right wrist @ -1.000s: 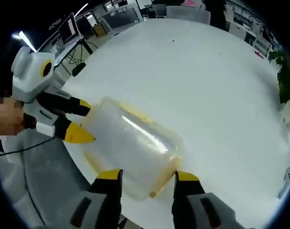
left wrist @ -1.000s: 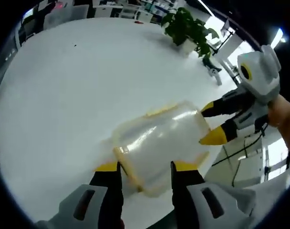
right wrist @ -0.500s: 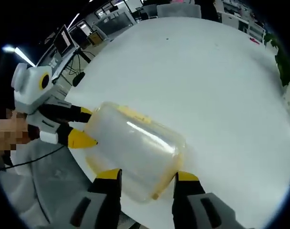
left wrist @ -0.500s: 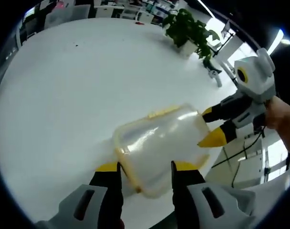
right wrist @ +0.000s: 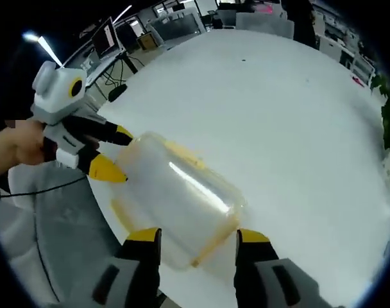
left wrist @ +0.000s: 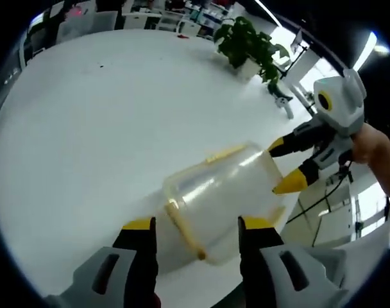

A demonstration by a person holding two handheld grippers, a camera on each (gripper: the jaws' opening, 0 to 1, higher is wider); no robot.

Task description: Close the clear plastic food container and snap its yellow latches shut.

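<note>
Resting on a white table (left wrist: pixel 86 128), the clear plastic food container (left wrist: pixel 224 192) lies near the table's edge, its lid on top and pale yellow trim running along its rim. In the left gripper view, the left gripper (left wrist: pixel 195 228) stands with its jaws apart, one on either side of the container's near end, where a yellow latch (left wrist: pixel 185 232) slants between them; whether the tips touch the plastic cannot be told. At the container's far end the right gripper (left wrist: pixel 291 167) comes in from the right, held in a hand (left wrist: pixel 374 154), its two yellow tips spread and just beside the container's corner. A potted plant (left wrist: pixel 249 45) stands at the far side of the table.

In the right gripper view, the right gripper (right wrist: pixel 198 237) has its jaws apart, flanking the container (right wrist: pixel 176 202) at its near end. The left gripper (right wrist: pixel 111 154) reaches in from the left with its tips parted, against the container's far end. A grey chair (right wrist: pixel 60 237) sits beside the table (right wrist: pixel 278 115) below it.
</note>
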